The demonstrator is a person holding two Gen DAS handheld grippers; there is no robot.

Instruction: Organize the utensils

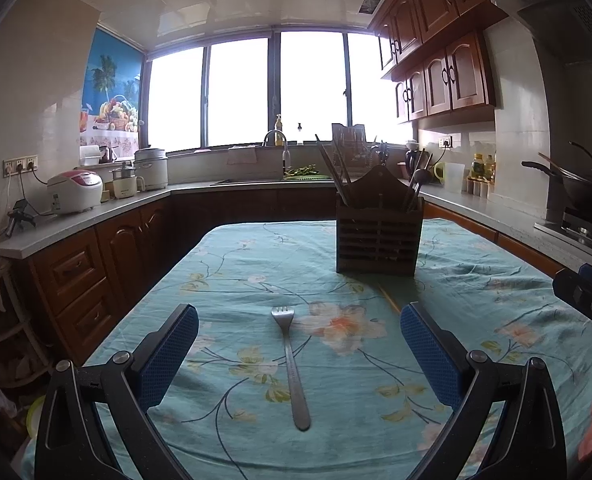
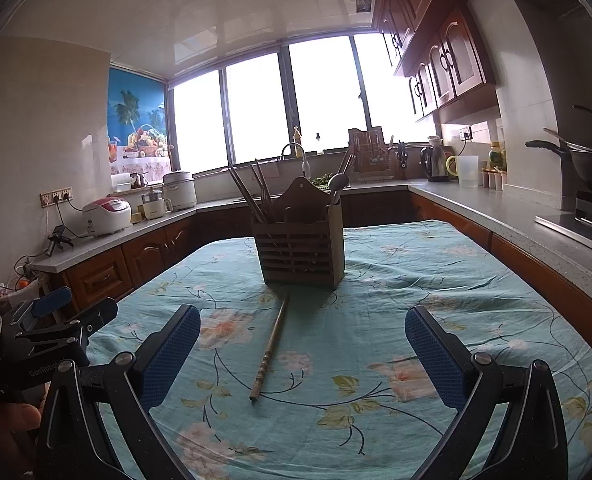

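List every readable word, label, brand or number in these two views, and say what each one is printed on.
"GenRobot" (the end is cut off by a finger): white print on the black body of the left gripper, seen from the right wrist view.
Fork handle: faint stamped marks, too small to read.
Rice cooker front label: too blurred to read.
Bottles on the counter: labels too small to read.

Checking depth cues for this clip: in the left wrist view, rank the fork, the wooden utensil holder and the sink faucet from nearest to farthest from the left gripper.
1. Fork: on the tablecloth, lying between the open fingers of the left gripper.
2. Wooden utensil holder: farther up the table, slightly right.
3. Sink faucet: on the far counter, under the window.
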